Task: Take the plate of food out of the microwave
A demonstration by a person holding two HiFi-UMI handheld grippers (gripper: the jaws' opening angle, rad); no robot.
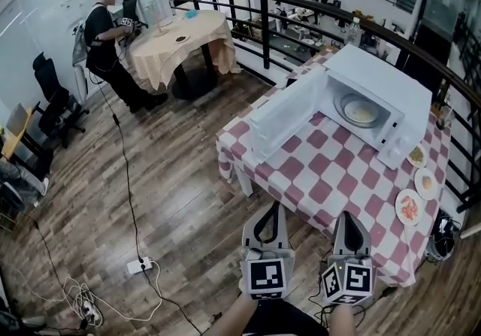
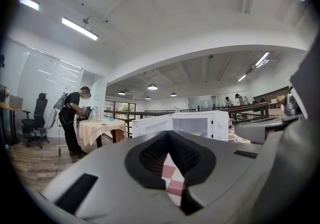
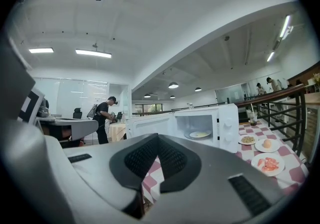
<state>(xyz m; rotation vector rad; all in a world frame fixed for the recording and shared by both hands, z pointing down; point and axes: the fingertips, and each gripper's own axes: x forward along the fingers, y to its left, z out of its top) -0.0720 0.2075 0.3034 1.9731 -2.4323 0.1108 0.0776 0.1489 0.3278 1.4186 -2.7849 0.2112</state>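
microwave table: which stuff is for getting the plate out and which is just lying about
For the job: microwave, its open door, plate of food inside, left tongs, right tongs.
Lying about: three plates beside the microwave, bottle behind it, power strip on the floor.

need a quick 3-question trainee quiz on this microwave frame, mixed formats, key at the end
1. True or false: the microwave door stands open.
2. How many plates stand on the checked tablecloth outside the microwave?
3. Where is the plate of food that is to be taken out? A on the tablecloth; B inside the microwave; C on top of the microwave.
Key: 1 true; 2 three; 3 B.
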